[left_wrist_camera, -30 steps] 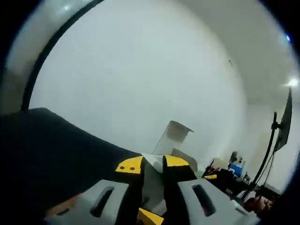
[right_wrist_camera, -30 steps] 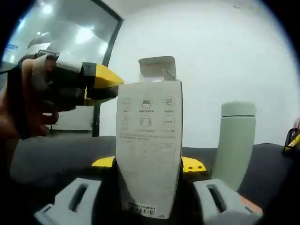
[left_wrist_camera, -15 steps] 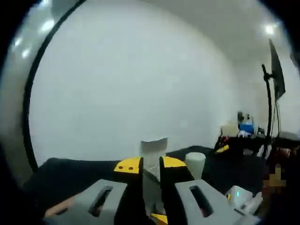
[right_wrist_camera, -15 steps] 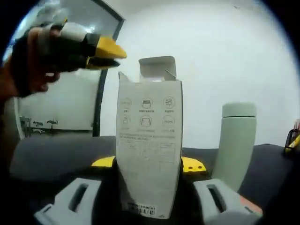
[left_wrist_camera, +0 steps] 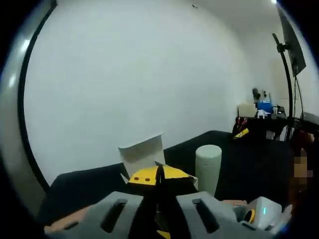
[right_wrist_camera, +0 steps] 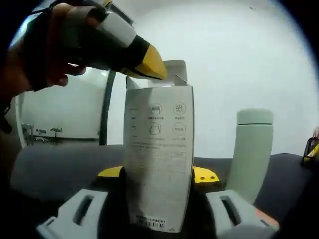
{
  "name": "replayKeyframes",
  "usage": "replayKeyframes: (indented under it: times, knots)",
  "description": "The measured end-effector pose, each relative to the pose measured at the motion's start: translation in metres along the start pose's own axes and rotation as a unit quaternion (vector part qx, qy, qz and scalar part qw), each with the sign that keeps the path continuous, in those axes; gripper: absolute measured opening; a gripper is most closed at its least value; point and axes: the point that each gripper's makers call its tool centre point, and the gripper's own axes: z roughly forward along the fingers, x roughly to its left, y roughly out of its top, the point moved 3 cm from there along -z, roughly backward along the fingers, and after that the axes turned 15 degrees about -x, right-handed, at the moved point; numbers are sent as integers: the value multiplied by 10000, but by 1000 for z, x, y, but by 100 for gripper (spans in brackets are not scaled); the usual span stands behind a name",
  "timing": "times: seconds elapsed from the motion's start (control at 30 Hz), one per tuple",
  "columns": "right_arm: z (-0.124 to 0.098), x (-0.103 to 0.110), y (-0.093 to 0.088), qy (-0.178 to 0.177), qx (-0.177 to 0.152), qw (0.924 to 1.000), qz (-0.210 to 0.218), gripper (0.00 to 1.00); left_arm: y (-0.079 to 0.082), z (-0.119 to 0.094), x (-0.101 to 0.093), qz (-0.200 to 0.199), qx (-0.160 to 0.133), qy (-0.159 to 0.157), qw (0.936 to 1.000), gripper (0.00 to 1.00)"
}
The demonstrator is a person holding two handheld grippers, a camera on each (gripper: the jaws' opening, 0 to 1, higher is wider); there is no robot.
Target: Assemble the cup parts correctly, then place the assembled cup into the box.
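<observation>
A tall white carton box [right_wrist_camera: 158, 149] stands upright between the jaws of my right gripper [right_wrist_camera: 158, 174], which is shut on its sides. Its top flap [right_wrist_camera: 174, 69] is open and sticks up. My left gripper [right_wrist_camera: 152, 69], held by a gloved hand [right_wrist_camera: 30, 55], reaches in from the upper left, its yellow tips at the box's open top. In the left gripper view my left gripper [left_wrist_camera: 158, 178] has its jaws pressed together, just above the box flap [left_wrist_camera: 142, 152]. The pale green cup [right_wrist_camera: 251, 154] stands on the table right of the box [left_wrist_camera: 208, 167].
A black table top [right_wrist_camera: 55, 169] carries the box and cup. A light stand [left_wrist_camera: 288, 74] and a cluttered desk [left_wrist_camera: 259, 109] are at the far right. A white wall fills the background, with a glass partition [right_wrist_camera: 75, 114] to the left.
The left gripper has moved right and down, from beside the box to its open top. Its jaws, slightly apart earlier, are now together. The right gripper, box and cup have stayed put.
</observation>
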Motion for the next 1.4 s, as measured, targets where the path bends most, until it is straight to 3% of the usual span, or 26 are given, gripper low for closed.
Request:
replayKeyframes:
  times: [0.17, 0.5, 0.73, 0.83, 1.17, 1.33, 1.4]
  knots:
    - [0, 1, 0, 14, -7, 10000, -48, 48, -7, 8, 1, 203, 362, 22, 9991, 5]
    - [0, 2, 0, 20, 2, 10000, -56, 48, -1, 19, -12, 78, 356, -246, 9990, 5]
    - [0, 0, -1, 11, 15, 10000, -29, 48, 0, 26, -26, 275, 390, -416, 9980, 5]
    - [0, -1, -1, -9, 33, 10000, 19, 48, -1, 37, -21, 313, 417, -479, 9975, 5]
    - [1, -2, -2, -21, 45, 10000, 48, 48, -11, 40, -31, 414, 609, -634, 9953, 4]
    - [1, -1, -2, -13, 31, 10000, 50, 48, -10, 37, -31, 424, 581, -657, 9952, 4]
    - [1, -1, -2, -10, 23, 10000, 57, 48, -4, 35, -28, 361, 425, -595, 9967, 5]
